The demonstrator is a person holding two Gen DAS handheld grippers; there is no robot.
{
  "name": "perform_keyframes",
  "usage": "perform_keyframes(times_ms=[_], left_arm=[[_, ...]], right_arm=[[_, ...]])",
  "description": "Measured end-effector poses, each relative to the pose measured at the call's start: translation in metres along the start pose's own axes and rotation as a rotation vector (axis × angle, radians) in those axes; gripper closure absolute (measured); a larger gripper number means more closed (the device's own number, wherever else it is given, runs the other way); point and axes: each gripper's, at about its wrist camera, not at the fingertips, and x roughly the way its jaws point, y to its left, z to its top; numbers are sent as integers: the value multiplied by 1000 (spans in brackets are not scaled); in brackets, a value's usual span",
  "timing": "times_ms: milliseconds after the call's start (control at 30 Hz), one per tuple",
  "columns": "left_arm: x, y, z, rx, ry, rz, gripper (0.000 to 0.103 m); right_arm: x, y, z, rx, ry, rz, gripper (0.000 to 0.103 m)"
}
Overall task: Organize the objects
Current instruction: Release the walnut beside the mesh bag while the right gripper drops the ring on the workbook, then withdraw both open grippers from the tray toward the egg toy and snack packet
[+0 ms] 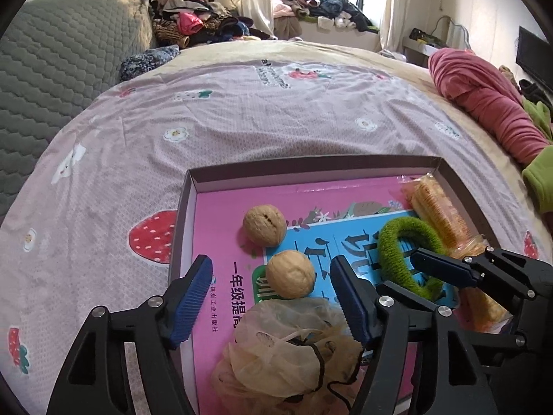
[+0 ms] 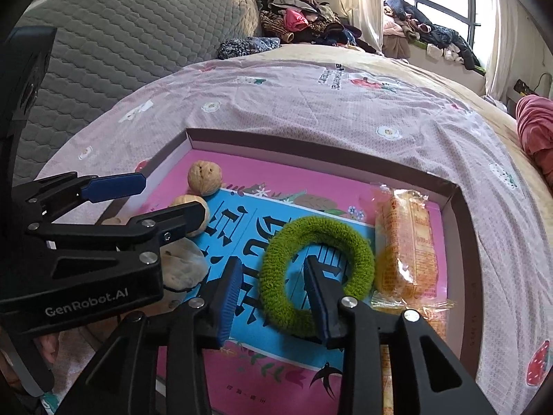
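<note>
A shallow box (image 1: 311,169) (image 2: 459,228) lies on the bed with a pink and blue book as its floor. In it are two walnuts (image 1: 264,224) (image 1: 291,274), a beige mesh bag of walnuts (image 1: 287,356), a green fuzzy ring (image 2: 318,273) (image 1: 404,242) and a packet of orange biscuits (image 2: 404,242) (image 1: 442,214). My left gripper (image 1: 273,297) is open, its jaws on either side of the near walnut and above the mesh bag. My right gripper (image 2: 273,297) is open, straddling the near left part of the green ring, one finger inside its hole.
The box sits on a pink strawberry-print sheet (image 1: 207,121). A grey quilted cushion (image 1: 58,62) stands at the left. A red garment (image 1: 484,103) lies at the right. Piles of clothes (image 1: 200,20) are at the back by the window.
</note>
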Motion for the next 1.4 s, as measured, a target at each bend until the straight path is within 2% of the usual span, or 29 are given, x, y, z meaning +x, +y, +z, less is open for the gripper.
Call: perform_keyframes(times_ms=[200,267,433,833,1067,1233,1400], left_arm=[[-13,-1,3,23,-41,44,23],[-20,0,4,13,-52,38,22],[-35,3,5,8,-74,44,20],[-72,4,-14,-43,-107,49,18],[-108,-9,-48,-27,-120,56,14],[-133,-15,-72,-20,-131,61,13],[-159,-16,-101,-45,-145,53,13]], right_arm=[[-15,-1,4,4,-29,-5,50],[-21,-2,5,14,-38,-7,46],[-35,-2,9,33,-76,-29,29],[-75,6,3,12,-99,-106,22],[-113,4,-18,49,-124,-112,20],[-145,6,-48,85,-170,-116,13],[-164,2,-80,137,-169,-71,13]])
